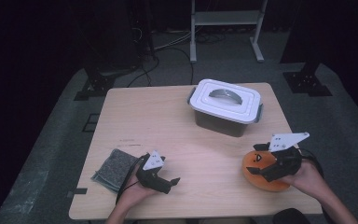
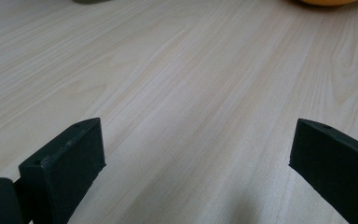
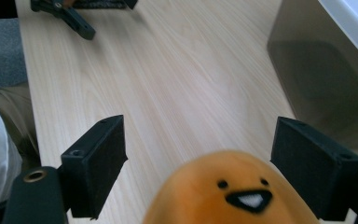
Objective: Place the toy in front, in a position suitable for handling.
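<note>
Pale wood table (image 1: 186, 140) amid dark room, both hand-held grippers spread, right hand-held gripper (image 1: 265, 169) over orange plush toy (image 1: 257, 164).

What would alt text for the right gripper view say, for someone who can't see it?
An orange plush toy with a small black face sits between the right gripper's two open black jaws, over a pale wooden table. A lidded storage box stands at right; the left gripper lies far off.
</note>
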Demonstrator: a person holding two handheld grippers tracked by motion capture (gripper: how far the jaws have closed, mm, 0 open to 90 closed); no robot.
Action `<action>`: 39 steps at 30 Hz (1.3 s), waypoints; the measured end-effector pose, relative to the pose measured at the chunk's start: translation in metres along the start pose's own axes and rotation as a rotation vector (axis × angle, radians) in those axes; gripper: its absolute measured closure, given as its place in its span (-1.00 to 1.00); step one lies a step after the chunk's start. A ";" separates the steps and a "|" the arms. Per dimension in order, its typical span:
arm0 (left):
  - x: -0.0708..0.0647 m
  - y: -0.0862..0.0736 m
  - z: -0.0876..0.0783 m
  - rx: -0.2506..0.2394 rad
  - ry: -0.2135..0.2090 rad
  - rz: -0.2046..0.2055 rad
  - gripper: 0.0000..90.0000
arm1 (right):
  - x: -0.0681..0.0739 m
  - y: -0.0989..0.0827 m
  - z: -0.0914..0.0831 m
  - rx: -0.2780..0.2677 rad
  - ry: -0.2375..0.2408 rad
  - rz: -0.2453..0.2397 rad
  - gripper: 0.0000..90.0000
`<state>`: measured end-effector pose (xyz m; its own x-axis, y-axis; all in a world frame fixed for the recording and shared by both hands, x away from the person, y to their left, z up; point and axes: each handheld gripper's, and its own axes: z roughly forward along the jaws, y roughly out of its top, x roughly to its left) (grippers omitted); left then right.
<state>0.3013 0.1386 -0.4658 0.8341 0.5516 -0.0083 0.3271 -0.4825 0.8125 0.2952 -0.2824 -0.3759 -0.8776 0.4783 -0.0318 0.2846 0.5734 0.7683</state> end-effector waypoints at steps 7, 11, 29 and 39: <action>0.001 0.000 -0.001 0.003 0.002 -0.004 -0.95 | -0.011 -0.018 -0.006 0.009 -0.032 0.025 -0.63; 0.001 0.000 -0.001 0.002 0.002 -0.006 -0.95 | -0.018 -0.030 -0.008 0.018 -0.042 0.052 -0.63; 0.001 0.000 -0.001 0.006 0.004 -0.005 -0.95 | -0.003 -0.066 0.005 -0.038 -0.005 0.050 0.33; 0.003 -0.001 -0.002 0.003 0.007 -0.011 -0.95 | -0.014 -0.060 -0.010 -0.070 -0.003 0.077 0.49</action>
<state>0.3021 0.1421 -0.4650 0.8272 0.5618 -0.0125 0.3375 -0.4790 0.8104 0.2864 -0.3300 -0.4154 -0.8530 0.5212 0.0271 0.3234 0.4872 0.8112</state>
